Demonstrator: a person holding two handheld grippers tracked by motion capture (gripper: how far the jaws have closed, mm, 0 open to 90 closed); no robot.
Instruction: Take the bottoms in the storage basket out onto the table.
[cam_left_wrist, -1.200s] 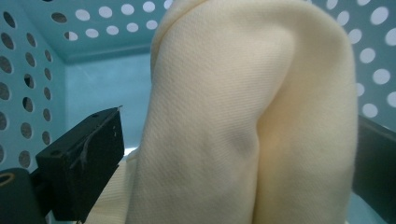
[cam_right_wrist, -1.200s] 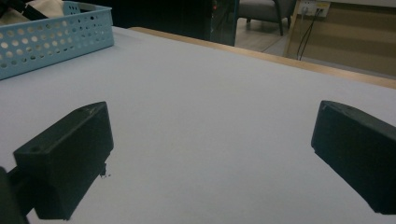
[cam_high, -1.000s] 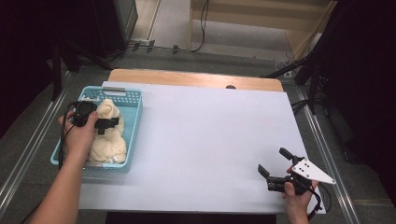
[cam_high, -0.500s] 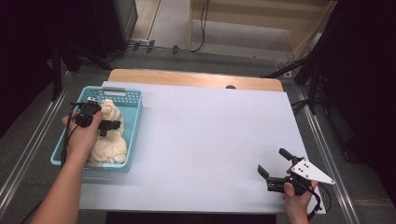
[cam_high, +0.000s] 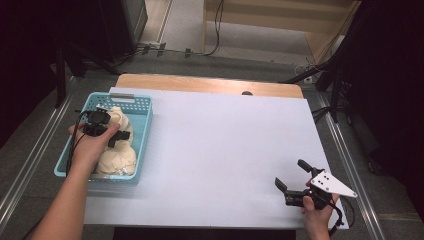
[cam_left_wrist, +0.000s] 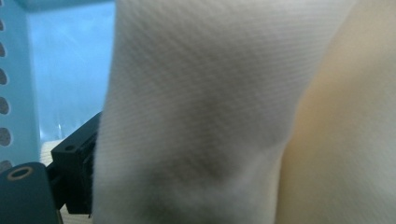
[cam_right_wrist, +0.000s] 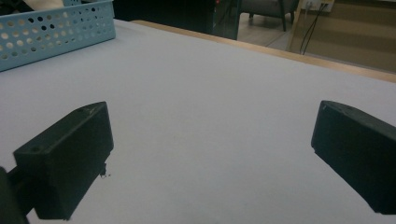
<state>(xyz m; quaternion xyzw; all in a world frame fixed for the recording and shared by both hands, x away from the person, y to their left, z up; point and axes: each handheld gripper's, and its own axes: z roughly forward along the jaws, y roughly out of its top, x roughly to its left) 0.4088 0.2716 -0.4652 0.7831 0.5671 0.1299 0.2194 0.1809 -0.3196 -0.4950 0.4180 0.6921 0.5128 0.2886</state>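
Left hand-held gripper (cam_high: 114, 136) sits down in the blue basket (cam_high: 141, 131) among the cream cloth (cam_high: 119, 161), fabric pressed right against its camera; whether the jaws have bitten yet I cannot tell. Cloth lies bunched inside the basket at the desk's (cam_high: 225, 140) left edge. To do this well: pinch one fold near the top, then lift straight up so the basket doesn't drag (it looks light). Right hand-held gripper (cam_high: 292, 182) rests open, near corner. Count: one basket, one cloth heap, two grippers.
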